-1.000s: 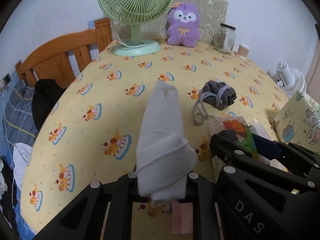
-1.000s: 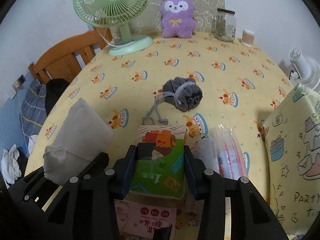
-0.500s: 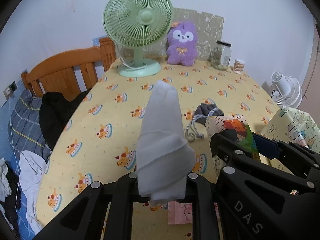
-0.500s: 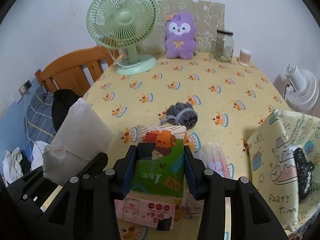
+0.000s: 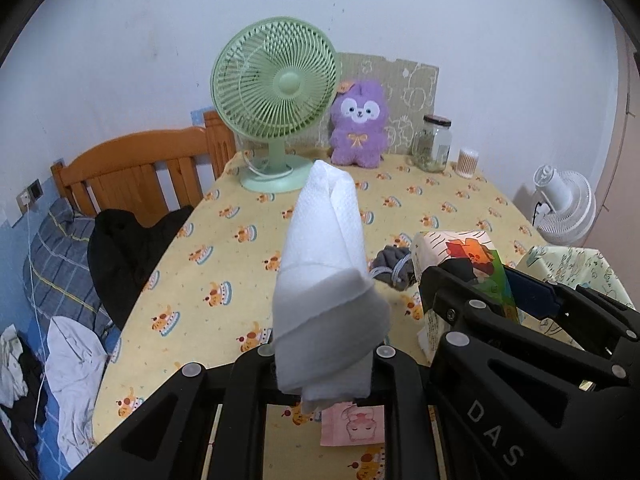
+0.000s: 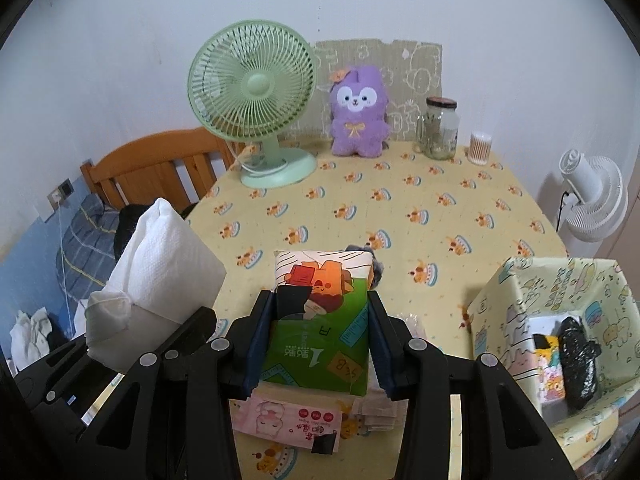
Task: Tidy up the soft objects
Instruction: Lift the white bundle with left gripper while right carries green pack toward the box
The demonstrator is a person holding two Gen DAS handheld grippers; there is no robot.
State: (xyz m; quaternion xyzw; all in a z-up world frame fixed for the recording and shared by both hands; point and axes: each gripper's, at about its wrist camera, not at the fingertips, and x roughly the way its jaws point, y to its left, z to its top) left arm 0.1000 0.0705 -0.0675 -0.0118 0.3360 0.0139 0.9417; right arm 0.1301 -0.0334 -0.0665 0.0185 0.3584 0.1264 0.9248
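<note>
**Both tools loaded, held above the bench**

Left tool (image 5: pixel 324 354): jaws pinched tight on a white folded towel (image 5: pixel 326 280), which sticks up and forward from between the fingers. Right tool (image 6: pixel 320 336): jaws part-way apart, clamped on both sides of a green tissue pack (image 6: pixel 320 320) with a cartoon print; pack lies flat between the fingers, printed face up.

Both tools sit side by side, left tool's towel just to the left of the right tool in the right wrist view.

Under the right tool on the bench (image 6: pixel 420 208): pink wipes packet (image 6: pixel 288 420). Just ahead of it, mostly hidden behind the tissue pack, a grey drawstring pouch (image 5: pixel 390 266). To the right of the right tool: open patterned box (image 6: pixel 560 292) with a black bundle (image 6: pixel 576 364) inside, plus something yellow and pink next to it.

Far ahead of both tools at the back edge: green desk fan (image 6: pixel 252 92), purple plush (image 6: pixel 358 112), glass jar (image 6: pixel 440 128), cotton swab tub (image 6: pixel 480 148). Left of the bench: wooden bed frame (image 5: pixel 132 168), clothes piled on it.
</note>
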